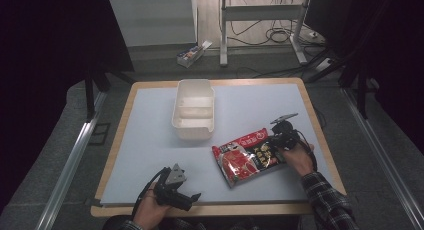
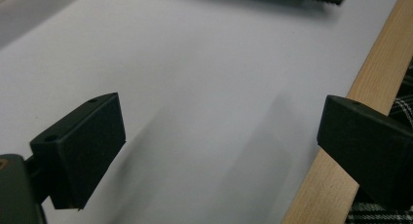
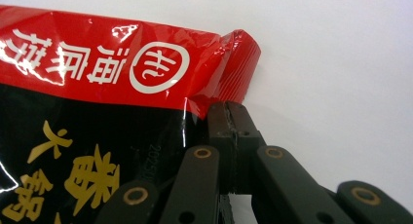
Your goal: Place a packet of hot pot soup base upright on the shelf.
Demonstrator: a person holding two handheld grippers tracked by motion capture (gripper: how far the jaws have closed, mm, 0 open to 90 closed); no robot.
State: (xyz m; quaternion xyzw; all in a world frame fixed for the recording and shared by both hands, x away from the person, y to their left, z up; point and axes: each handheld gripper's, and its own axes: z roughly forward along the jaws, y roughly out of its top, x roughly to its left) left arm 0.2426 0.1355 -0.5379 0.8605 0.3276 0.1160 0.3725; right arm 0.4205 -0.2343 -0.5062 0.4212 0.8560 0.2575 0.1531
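1. Your right gripper (image 1: 278, 138) sits at the right side of the table (image 1: 310, 110), over the upper right edge of the red and black snack packet (image 1: 247, 157). In the right gripper view its 2 jaws are pressed together, with the packet's (image 3: 97, 112) edge pinched between them just below the red corner.
2. The packet lies flat on the pale blue mat (image 1: 150, 140), right of centre and toward your side of the table, slanted so that its far end points up and to the right. Its red band carries white characters and a round white logo; the black part below has yellow characters.
3. Your right hand (image 1: 300, 157) grips the tool from the near right, with a plaid sleeve (image 1: 327, 200) behind it.
4. Your left gripper (image 1: 192, 196) rests low at the near left edge of the mat, held by your left hand (image 1: 150, 212). In the left gripper view its 2 jaws stand wide apart with bare mat (image 2: 204, 87) between them and nothing held; the wooden table edge (image 2: 370, 78) runs past the right-hand jaw.
5. A white 2-compartment tray (image 1: 194, 109) stands on the mat at the far centre, well apart from the packet and from both grippers.
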